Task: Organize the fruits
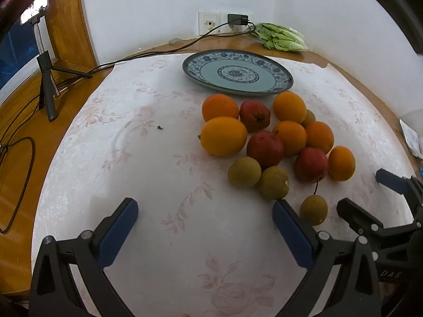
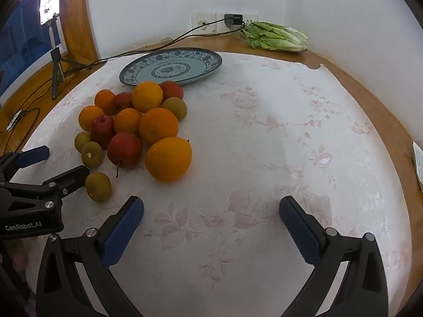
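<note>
While both grippers hover low over the near edge of a round table [image 1: 63,142], their jaws stand wide apart and hold nothing. The table is wooden and covered by a white cloth [image 2: 264,137] with faint pink flowers.

In the left wrist view, the left gripper [image 1: 205,208] has blue pads [image 1: 117,233] and sits over bare cloth. The right gripper [image 1: 367,190] enters from the right edge of that view, near the fruit.

A pile of fruit [image 1: 267,137] lies on the cloth around the table's middle, the pieces touching one another. It holds oranges [image 1: 223,136], red apples [image 1: 265,148] and small green-brown fruits [image 1: 244,171]. One green-brown fruit [image 1: 313,209] sits apart at the pile's near side, just beside the left gripper's right finger.

A blue-and-white patterned plate [image 1: 280,82] rests beyond the pile, toward the far edge, with no fruit on it.

In the right wrist view, the right gripper [image 2: 211,208] faces open cloth, with the pile to its left. The biggest orange [image 2: 168,158] lies nearest it. The left gripper [image 2: 63,162] shows at the left edge of that view.

At the far edge, against the wall, lies a bag of lettuce [image 1: 280,37]. A black charger [image 1: 238,19] sits in a wall socket, and its cable [image 1: 158,51] trails across the table's left side. A phone on a small tripod [image 1: 46,79] stands at the left edge.
</note>
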Motion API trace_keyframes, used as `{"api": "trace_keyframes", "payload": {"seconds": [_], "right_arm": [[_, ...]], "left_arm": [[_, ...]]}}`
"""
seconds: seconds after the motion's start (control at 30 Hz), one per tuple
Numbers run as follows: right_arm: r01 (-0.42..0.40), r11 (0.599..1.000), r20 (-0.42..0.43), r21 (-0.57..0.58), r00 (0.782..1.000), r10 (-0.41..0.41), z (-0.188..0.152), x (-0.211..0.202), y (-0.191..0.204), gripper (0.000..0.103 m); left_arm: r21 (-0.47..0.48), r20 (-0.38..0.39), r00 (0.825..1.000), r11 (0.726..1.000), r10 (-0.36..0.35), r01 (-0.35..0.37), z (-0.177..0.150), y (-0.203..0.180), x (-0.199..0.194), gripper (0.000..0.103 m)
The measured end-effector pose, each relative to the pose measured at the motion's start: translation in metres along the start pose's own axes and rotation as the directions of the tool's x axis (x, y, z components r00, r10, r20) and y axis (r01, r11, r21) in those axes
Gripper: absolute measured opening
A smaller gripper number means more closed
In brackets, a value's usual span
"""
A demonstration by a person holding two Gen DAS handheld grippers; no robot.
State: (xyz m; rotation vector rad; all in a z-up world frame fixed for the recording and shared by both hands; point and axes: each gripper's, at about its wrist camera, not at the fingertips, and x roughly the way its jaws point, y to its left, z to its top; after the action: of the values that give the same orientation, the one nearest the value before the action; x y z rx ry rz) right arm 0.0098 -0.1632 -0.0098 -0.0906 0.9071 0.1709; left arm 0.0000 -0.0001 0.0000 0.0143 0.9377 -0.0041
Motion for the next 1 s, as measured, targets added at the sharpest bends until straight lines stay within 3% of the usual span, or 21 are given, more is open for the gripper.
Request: {"api": "trace_keyframes", "payload": {"seconds": [1.0], "right_arm": [[0.003, 1.0, 0.013, -0.004, 1.0, -0.003, -0.0024, 0.001, 0.0024, 0.103]], "left_arm": [[0.001, 0.006, 1.0, 1.0, 0.001, -0.001, 0.0, 0.0, -0.0002, 0.103]]}}
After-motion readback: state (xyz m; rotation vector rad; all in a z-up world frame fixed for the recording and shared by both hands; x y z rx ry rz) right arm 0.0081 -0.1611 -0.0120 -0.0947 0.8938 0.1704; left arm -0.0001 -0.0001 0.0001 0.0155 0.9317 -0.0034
